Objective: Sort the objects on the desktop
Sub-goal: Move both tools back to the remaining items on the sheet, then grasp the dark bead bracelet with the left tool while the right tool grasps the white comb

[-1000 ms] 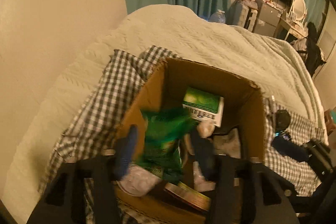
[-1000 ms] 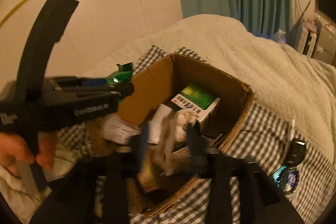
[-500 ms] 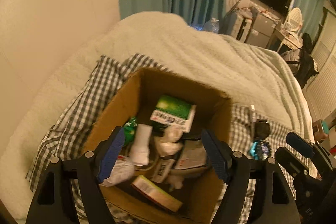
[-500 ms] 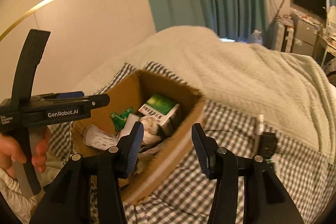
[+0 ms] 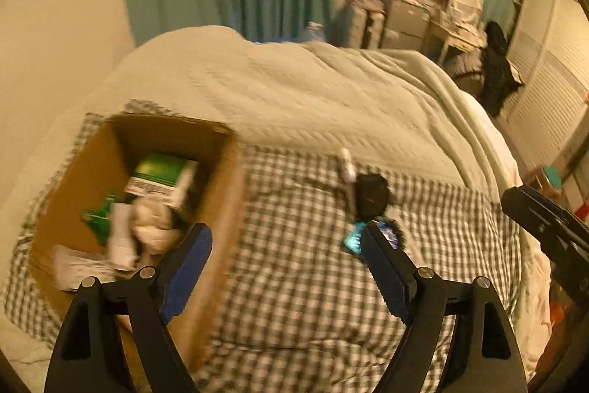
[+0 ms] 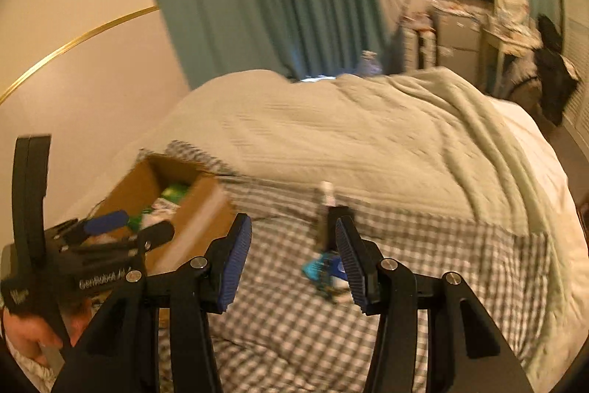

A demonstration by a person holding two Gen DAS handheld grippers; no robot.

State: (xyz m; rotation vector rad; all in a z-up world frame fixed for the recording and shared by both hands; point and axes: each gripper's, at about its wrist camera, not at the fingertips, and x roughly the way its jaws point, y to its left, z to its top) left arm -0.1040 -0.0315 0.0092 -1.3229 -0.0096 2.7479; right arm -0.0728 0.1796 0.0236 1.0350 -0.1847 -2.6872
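Left gripper (image 5: pixel 285 267): spread, empty
Right gripper (image 6: pixel 294 258): spread, empty, likely nearer
Pile (image 6: pixel 325 269): just beyond right fingertips, runs near-to-far
Box (image 5: pixel 221 172): far left

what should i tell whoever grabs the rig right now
Left gripper: open, empty, above the checked cloth beside the box.
Right gripper: open, empty, pointed at the loose items.
Cardboard box: already holds the green-and-white carton, a green packet and white items.
Left to sort, on the cloth right of the box: white tube, black object, blue packet.
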